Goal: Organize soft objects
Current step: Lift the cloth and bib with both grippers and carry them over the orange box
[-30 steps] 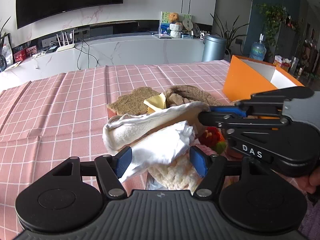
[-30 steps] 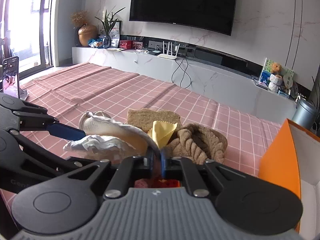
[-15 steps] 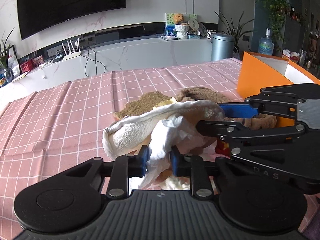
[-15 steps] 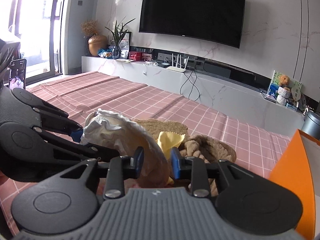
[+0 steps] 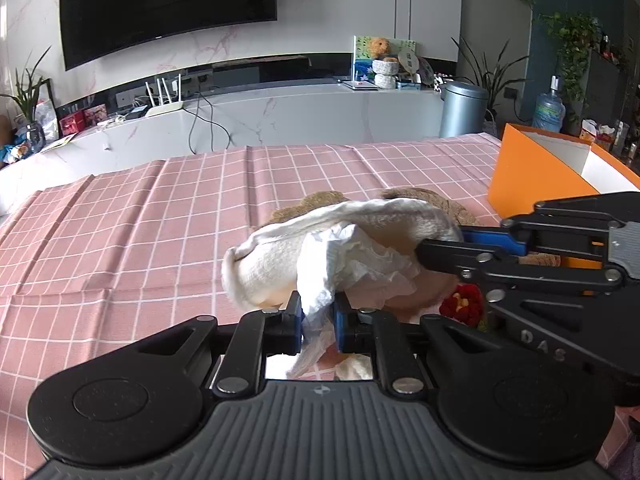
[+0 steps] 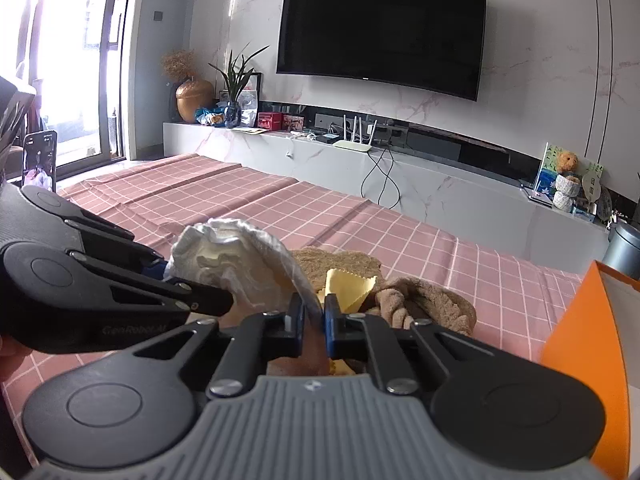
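A: Where is the white cloth?

B: Lifted over the pile on the pink checked table, stretched between the two grippers. The left gripper has just been closing and now pinches a crumpled white fold between its blue pads; a tail of it hangs down below them.

A: And the right gripper?

B: It has just snapped together too, and nips the cloth's thin far edge. In the left view its fingers come in from the right and meet the cloth's right end.

A: What lies beneath?

B: Brown towels and a yellow cloth on the table, just beyond the right gripper's tips. A red toy sits under the right gripper. The orange box stands to the right, apart from the cloth.
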`<action>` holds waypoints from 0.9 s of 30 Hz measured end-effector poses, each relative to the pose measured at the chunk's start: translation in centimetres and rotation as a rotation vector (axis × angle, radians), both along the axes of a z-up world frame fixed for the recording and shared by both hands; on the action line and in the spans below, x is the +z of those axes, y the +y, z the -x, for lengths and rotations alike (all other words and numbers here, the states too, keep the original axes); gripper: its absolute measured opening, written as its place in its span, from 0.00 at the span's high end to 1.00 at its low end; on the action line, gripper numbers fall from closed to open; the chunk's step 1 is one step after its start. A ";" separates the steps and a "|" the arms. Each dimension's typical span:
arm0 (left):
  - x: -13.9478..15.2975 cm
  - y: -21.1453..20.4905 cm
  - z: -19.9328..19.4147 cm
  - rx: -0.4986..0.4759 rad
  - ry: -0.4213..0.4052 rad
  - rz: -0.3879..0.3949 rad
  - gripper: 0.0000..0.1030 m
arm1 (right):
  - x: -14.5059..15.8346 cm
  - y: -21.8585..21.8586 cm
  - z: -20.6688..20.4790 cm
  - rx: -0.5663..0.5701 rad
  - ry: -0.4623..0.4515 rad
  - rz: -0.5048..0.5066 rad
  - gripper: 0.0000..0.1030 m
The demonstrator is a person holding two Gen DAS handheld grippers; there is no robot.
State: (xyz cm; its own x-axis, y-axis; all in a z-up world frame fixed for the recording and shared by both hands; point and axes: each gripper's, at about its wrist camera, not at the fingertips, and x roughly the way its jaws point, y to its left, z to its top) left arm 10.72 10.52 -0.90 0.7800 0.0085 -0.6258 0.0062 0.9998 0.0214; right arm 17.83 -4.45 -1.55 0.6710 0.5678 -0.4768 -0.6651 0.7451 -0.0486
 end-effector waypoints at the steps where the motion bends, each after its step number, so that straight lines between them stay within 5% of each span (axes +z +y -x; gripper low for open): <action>1: 0.2 0.1 0.2 0.009 -0.006 0.003 0.85 | 0.2 -0.2 0.1 -0.010 0.001 -0.003 0.96; 10: 3.1 0.5 1.6 0.038 -0.069 0.032 0.85 | 3.7 -0.4 1.5 -0.017 -0.074 -0.046 0.98; 27: 7.4 -0.7 4.4 0.071 -0.136 -0.005 0.85 | 8.6 -4.4 5.0 -0.224 -0.164 -0.061 0.98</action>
